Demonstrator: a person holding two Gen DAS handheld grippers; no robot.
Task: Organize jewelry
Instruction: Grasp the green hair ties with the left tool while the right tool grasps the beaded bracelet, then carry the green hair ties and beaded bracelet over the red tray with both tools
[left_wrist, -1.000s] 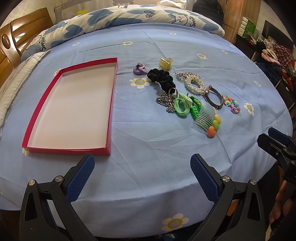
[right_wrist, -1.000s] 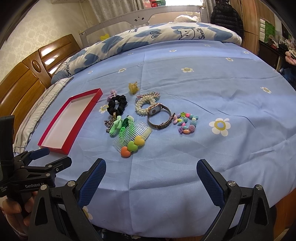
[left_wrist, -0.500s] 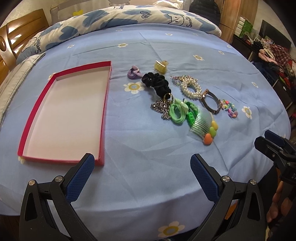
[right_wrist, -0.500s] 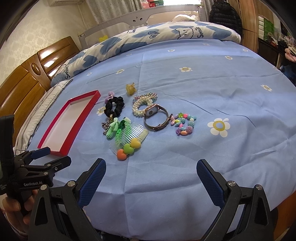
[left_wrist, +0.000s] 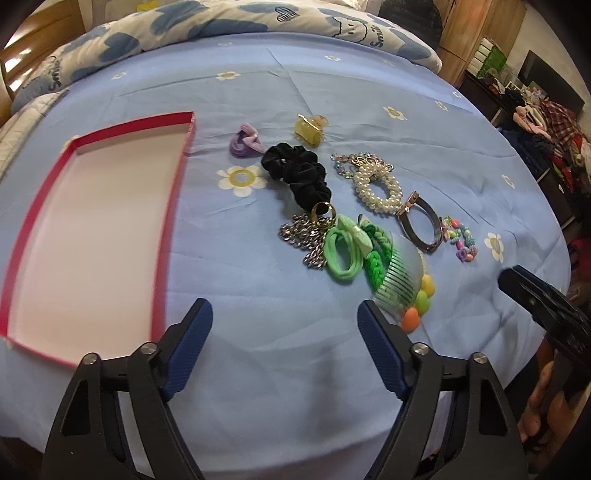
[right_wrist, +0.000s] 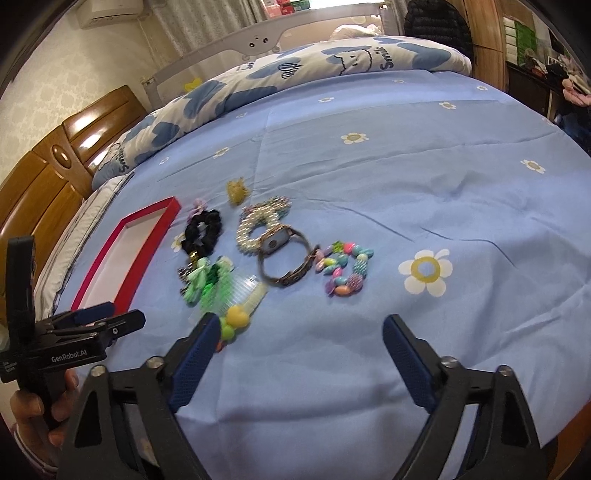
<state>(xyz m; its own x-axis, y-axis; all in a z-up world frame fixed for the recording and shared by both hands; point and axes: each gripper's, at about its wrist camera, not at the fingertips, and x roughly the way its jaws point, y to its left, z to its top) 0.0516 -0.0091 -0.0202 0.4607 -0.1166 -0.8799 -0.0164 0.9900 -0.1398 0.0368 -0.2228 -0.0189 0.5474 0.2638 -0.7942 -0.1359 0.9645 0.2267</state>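
Observation:
Jewelry lies in a cluster on the blue bedsheet: a black scrunchie, a pearl bracelet, a watch, a silver chain, green hair ties, a comb with coloured hearts, and a bead bracelet. An empty red-rimmed tray sits to their left. My left gripper hovers over bare sheet short of the pile, jaws closing with nothing between them. My right gripper hangs just short of the comb and beads, jaws also closing on nothing.
A purple hair tie and a yellow claw clip lie at the back of the pile. A folded quilt lines the far side of the bed, with a wooden headboard beyond it. The bed's near edge runs under both grippers.
Both grippers have come forward and lower toward the jewelry, which looms larger now. Each pair of jaws has narrowed a little.

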